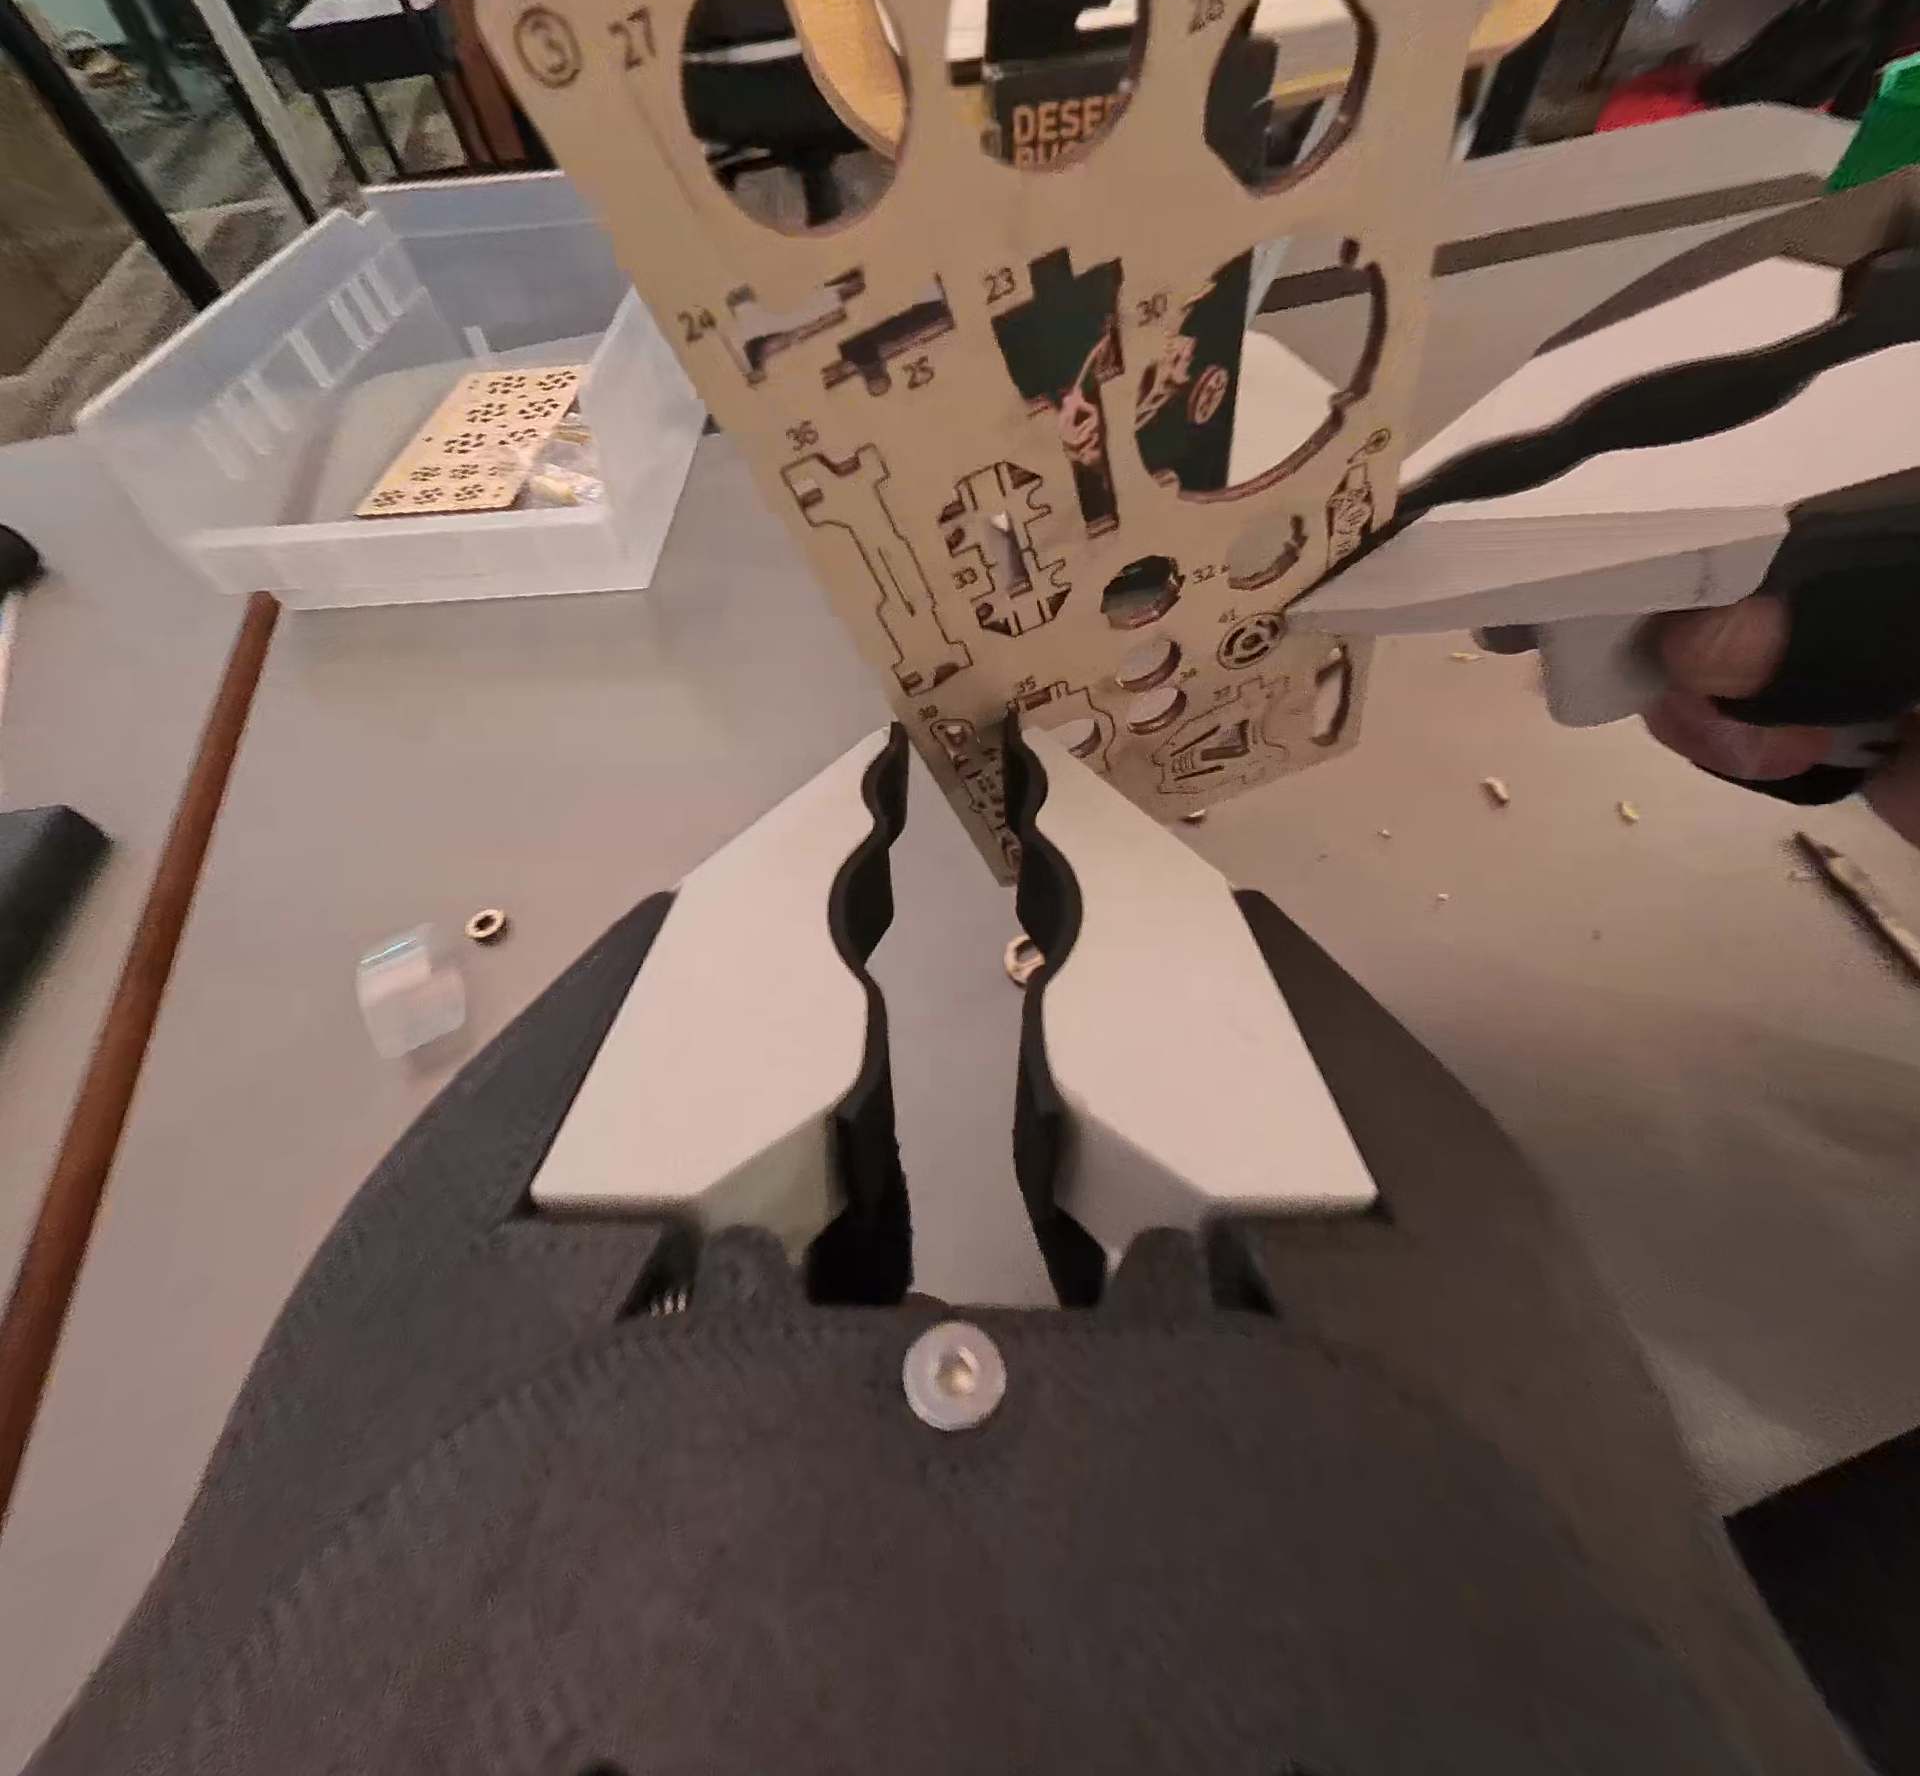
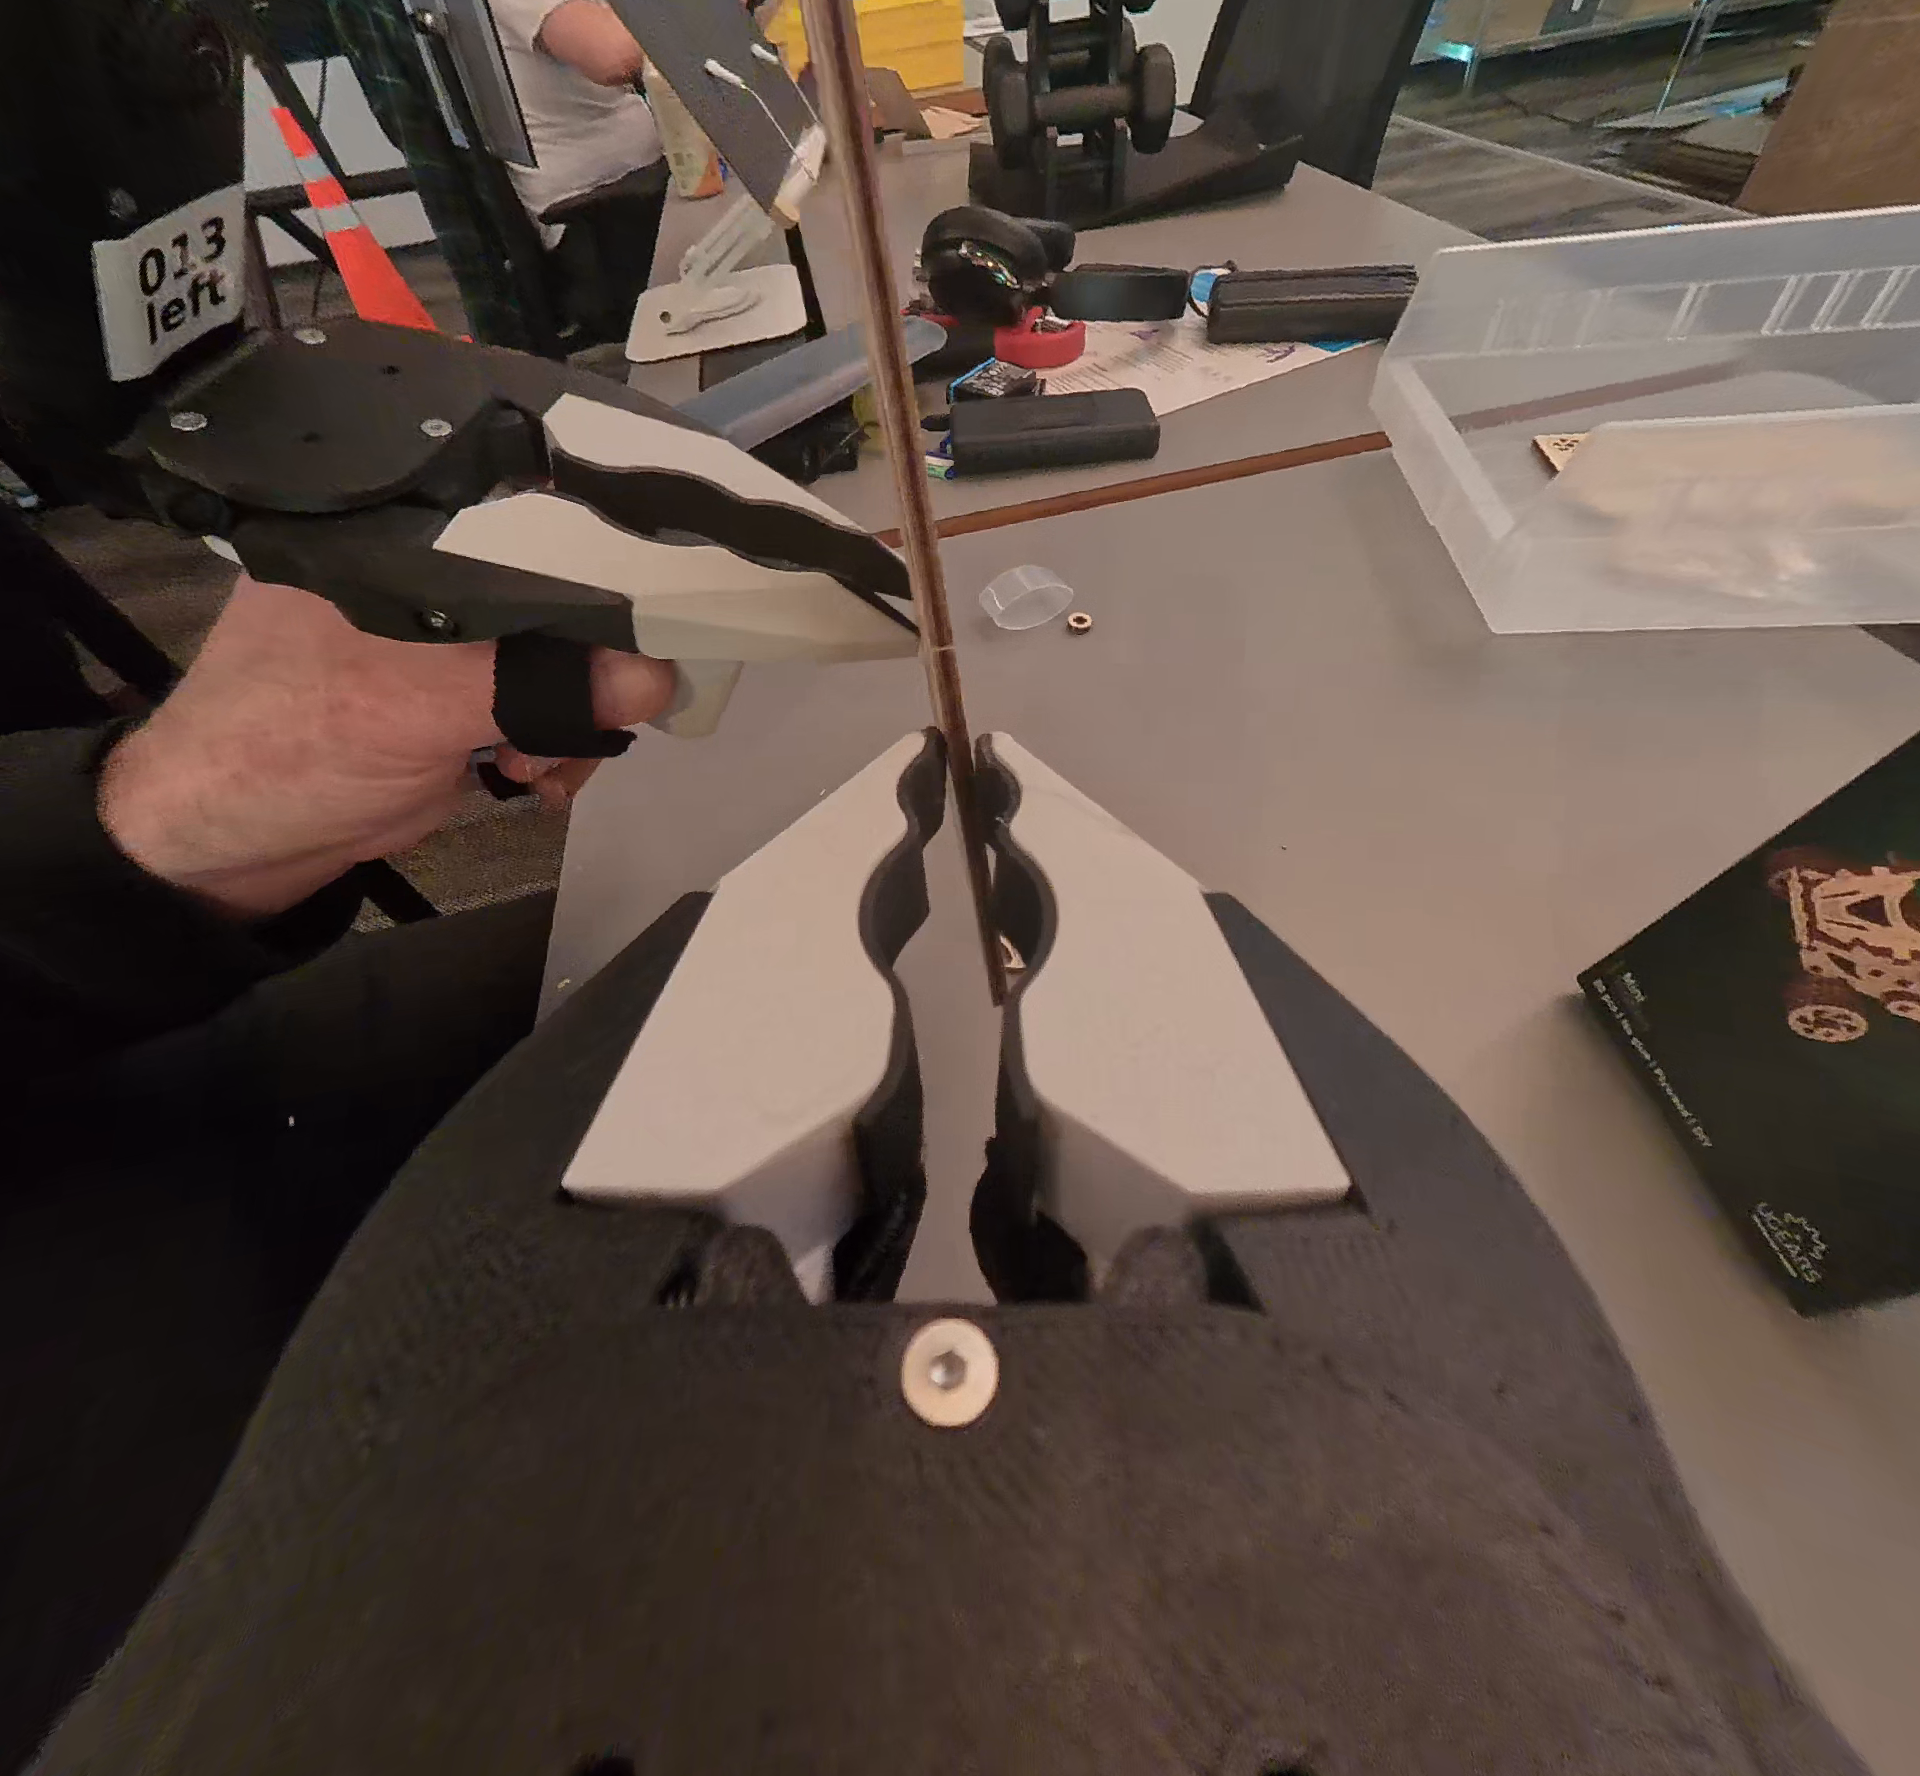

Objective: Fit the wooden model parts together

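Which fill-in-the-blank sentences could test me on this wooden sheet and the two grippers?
The ___ gripper clamps the wooden sheet.
In that gripper's own view the sheet shows only its thin ___.
The clear bin holding a second perforated sheet stands on a ___ table.
Missing words: right; edge; grey.

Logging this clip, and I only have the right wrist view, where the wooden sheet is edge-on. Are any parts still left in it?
Observer: Yes. The left wrist view shows the wooden sheet face-on. Several engraved parts remain in its lower half, while the big round cut-outs along the top are empty.
Operator: Where on the sheet does my right gripper hold it?
Observer: The right gripper pinches the sheet low on its right edge, coming in from the side.
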A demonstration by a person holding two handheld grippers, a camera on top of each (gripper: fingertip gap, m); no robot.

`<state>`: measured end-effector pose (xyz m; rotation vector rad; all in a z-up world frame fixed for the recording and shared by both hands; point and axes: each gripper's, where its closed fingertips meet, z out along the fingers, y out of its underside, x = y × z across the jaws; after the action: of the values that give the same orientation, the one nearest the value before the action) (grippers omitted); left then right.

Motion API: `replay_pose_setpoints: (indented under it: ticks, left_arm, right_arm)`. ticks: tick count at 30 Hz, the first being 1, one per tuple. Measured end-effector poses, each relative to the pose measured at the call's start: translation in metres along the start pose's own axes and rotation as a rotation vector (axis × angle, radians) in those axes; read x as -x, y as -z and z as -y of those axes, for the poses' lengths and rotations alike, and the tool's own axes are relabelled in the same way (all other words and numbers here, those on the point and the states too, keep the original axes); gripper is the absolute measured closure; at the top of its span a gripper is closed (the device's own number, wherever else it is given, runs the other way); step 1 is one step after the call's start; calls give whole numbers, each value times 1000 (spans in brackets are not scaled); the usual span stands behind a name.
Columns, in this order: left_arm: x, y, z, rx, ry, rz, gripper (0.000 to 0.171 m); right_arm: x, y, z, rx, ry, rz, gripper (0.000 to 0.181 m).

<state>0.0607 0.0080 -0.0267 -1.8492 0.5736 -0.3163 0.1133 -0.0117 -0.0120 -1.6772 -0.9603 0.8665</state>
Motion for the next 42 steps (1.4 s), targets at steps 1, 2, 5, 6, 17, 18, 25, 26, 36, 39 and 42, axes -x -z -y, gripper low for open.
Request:
replay_pose_setpoints:
  ticks: [1, 2, 5, 6, 17, 18, 25, 26, 36, 39, 42]
  left_arm:
    - [1, 0, -1, 13, -11, 16, 157]
    - [1, -1, -1, 20, -17, 23, 158]
    - [1, -1, -5, 25, -9, 14, 163]
    - [1, -1, -6, 25, -6, 11, 164]
    - [0, 7, 0, -78, 130, -130, 171]
    - [1, 10, 2, -103, 161, -160, 170]
    - [-12, 18, 20, -226, 341, -367, 159]
    - [-15, 19, 23, -248, 360, -402, 158]
    - [-25, 31, 35, -337, 484, -597, 165]
    - [-26, 34, 37, -342, 486, -616, 166]
    - [-28, 37, 39, -346, 494, -642, 168]
  right_arm:
    - [1, 0, 0, -2, 1, 5, 180]
    - [2, 0, 1, -7, -1, 10, 180]
    - [3, 0, 4, -25, -16, 25, 181]
    - [4, 1, 4, -28, -20, 30, 181]
    - [-6, 15, 18, -164, -205, 119, 181]
    - [-8, 17, 19, -179, -231, 133, 181]
    - [-2, 20, 24, -245, -358, 280, 181]
    - [-1, 20, 23, -248, -370, 294, 181]
    - [5, 23, 25, -293, -481, 434, 181]
    - [5, 23, 26, -305, -506, 460, 181]
    - [5, 24, 26, -310, -534, 483, 181]
